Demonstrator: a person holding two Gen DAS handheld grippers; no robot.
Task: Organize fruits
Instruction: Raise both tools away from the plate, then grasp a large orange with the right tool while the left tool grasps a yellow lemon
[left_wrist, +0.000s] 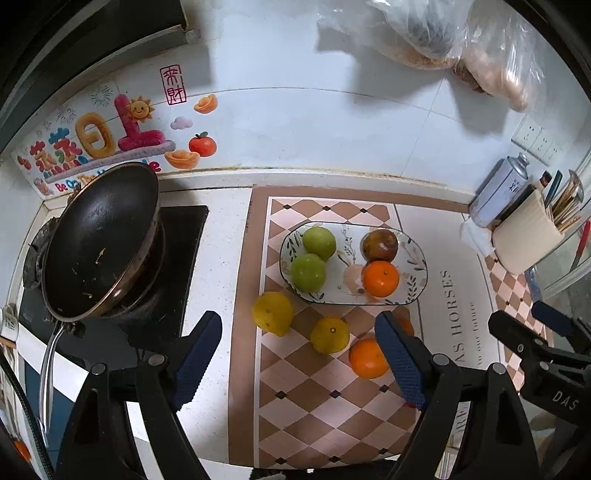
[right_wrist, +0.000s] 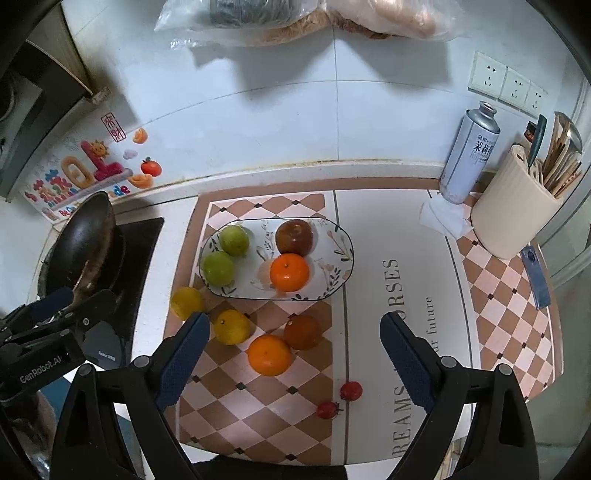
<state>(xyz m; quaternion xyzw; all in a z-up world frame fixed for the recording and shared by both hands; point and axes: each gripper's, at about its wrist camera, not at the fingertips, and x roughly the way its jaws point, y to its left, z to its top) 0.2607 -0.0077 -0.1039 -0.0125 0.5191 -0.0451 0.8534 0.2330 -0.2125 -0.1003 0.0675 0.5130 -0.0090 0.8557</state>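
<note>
Roughly halfway. On oval floral ceramic plate (right_wrist: 343, 254): two green, one dark red-brown, one orange fruit. Left on checkered mat (right_wrist: 229, 413): two yellow, orange, brown fruit, two small red. Left gripper (left_wrist: 299, 354), right gripper (right_wrist: 295, 354) both spread apart, empty.

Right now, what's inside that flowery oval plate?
The plate holds two green fruits, a dark reddish one and an orange. Whatever lies beneath them is hidden.

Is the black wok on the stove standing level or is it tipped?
Tipped. The black wok leans on the burner with its far rim raised, so its dark inside faces the camera.
</note>
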